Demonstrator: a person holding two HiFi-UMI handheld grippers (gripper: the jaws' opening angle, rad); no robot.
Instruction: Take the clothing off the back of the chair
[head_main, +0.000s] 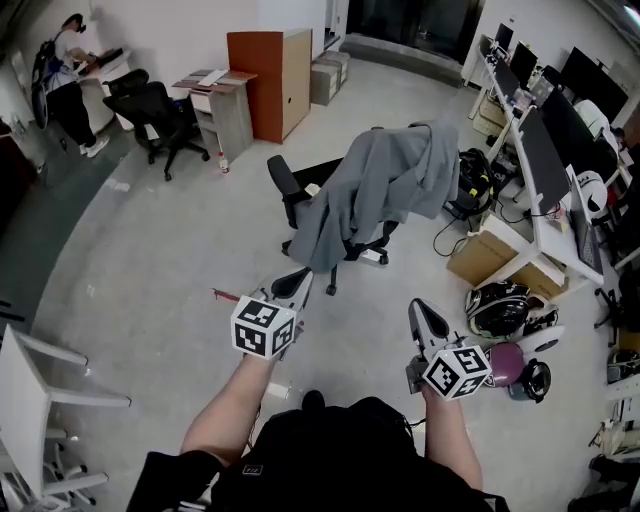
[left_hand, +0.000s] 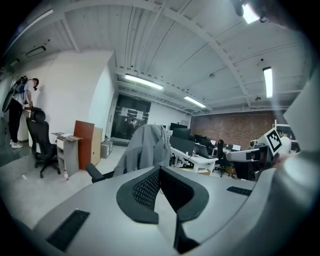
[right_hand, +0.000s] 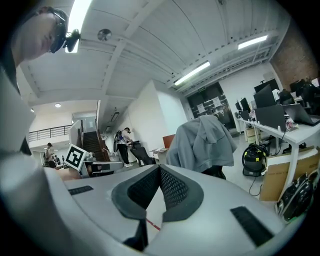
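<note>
Grey clothing (head_main: 385, 190) drapes the chair (head_main: 300, 200), well ahead of left gripper (head_main: 298, 284) and right gripper (head_main: 428, 318), both jaws closed empty.

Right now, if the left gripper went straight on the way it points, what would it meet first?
Probably the grey clothing draped over the chair, near its hanging hem; nothing stands between, though depth is unclear.
</note>
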